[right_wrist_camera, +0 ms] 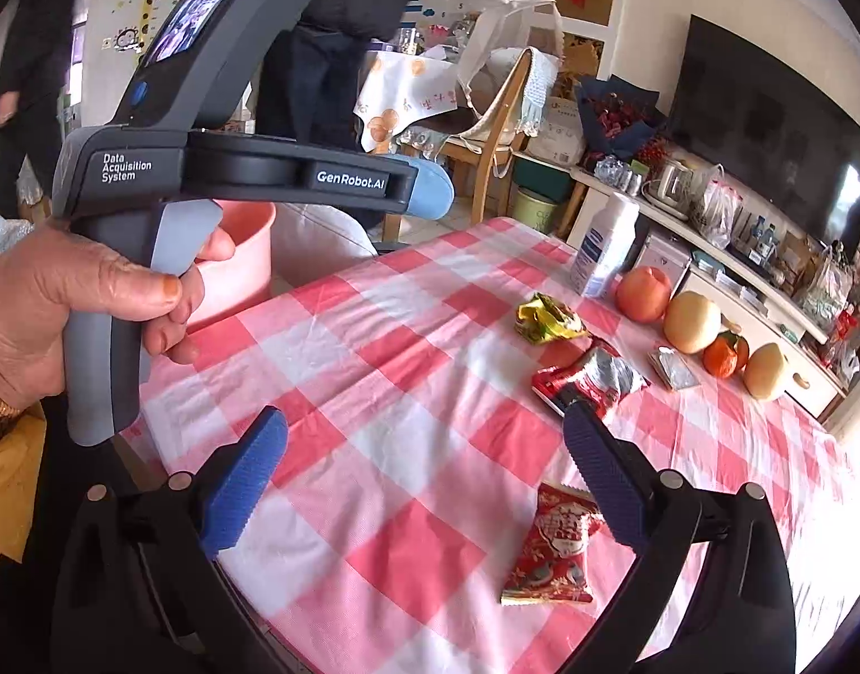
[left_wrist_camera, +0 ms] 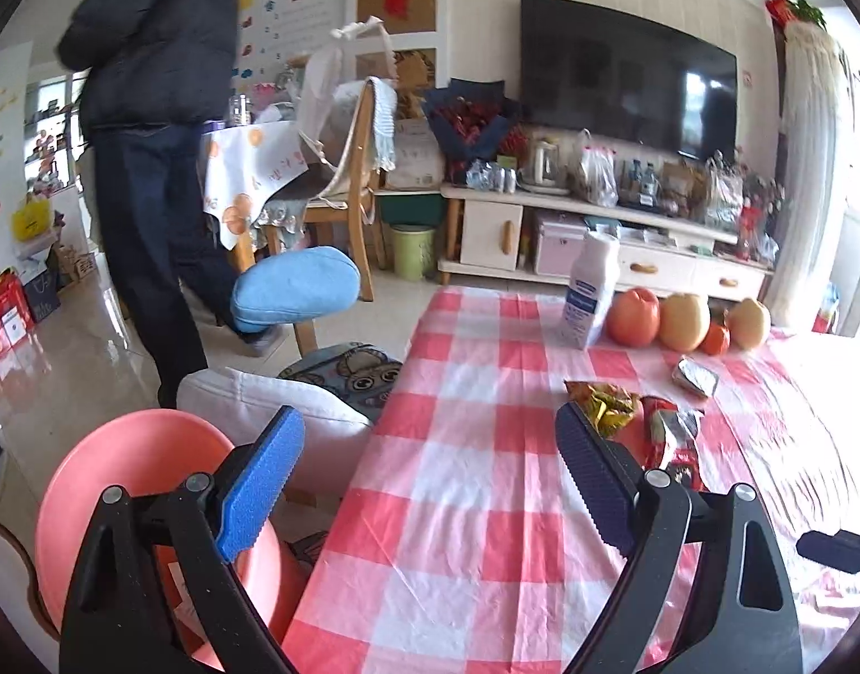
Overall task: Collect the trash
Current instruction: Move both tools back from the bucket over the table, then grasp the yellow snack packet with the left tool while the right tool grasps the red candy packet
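Snack wrappers lie on the red-and-white checked tablecloth (right_wrist_camera: 407,393): a yellow-green wrapper (right_wrist_camera: 547,319), a red-and-silver wrapper (right_wrist_camera: 590,379), a small silver packet (right_wrist_camera: 672,369) and a red patterned packet (right_wrist_camera: 559,545). My right gripper (right_wrist_camera: 424,449) is open and empty above the cloth, the red patterned packet just inside its right finger. My left gripper (left_wrist_camera: 430,449) is open and empty at the table's left edge; the yellow-green wrapper (left_wrist_camera: 606,401) and red-and-silver wrapper (left_wrist_camera: 668,432) lie by its right finger. The left gripper's body (right_wrist_camera: 233,168) shows in the right wrist view, held in a hand.
A pink plastic basin (left_wrist_camera: 149,483) stands beside the table's left edge, also in the right wrist view (right_wrist_camera: 239,264). A white bottle (left_wrist_camera: 592,292), an apple (left_wrist_camera: 635,314), two pears and a tangerine stand at the table's far end. A person (left_wrist_camera: 154,140) walks by a chair beyond.
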{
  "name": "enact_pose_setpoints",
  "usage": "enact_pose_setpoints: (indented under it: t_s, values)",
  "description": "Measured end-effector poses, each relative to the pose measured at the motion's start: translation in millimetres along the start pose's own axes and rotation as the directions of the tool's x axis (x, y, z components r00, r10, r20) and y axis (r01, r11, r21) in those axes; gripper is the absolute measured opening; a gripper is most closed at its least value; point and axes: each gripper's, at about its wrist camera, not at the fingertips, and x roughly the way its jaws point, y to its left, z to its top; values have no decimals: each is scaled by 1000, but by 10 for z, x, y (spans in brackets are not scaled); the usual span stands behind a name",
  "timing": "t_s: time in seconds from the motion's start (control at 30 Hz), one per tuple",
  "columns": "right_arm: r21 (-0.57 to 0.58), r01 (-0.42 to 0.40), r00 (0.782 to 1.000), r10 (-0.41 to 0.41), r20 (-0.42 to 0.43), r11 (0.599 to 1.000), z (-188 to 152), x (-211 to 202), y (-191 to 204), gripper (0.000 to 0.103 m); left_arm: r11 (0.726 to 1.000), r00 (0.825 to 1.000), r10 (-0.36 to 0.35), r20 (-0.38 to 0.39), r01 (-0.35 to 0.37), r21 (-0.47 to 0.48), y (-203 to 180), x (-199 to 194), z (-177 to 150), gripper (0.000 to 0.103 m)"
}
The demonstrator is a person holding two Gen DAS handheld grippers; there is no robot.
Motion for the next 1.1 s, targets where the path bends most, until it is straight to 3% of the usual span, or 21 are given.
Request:
enact_pose_setpoints:
  t_s: [0.53,0.87,1.1]
  values:
    - [42,-8,997,11,-71,999,-233,-21,-342,99,996,996,-67,-55,70,52,-366,85,-53,90]
    - [212,13,996,7,-94,977,-339,-63,-925,99,985,985,-141,-102,150,85,-657,236,-69,90]
    - [329,0,988,52,-147,944,-469,19,-1245,99,969,971,-186,-151,206,133,-978,513,-29,90]
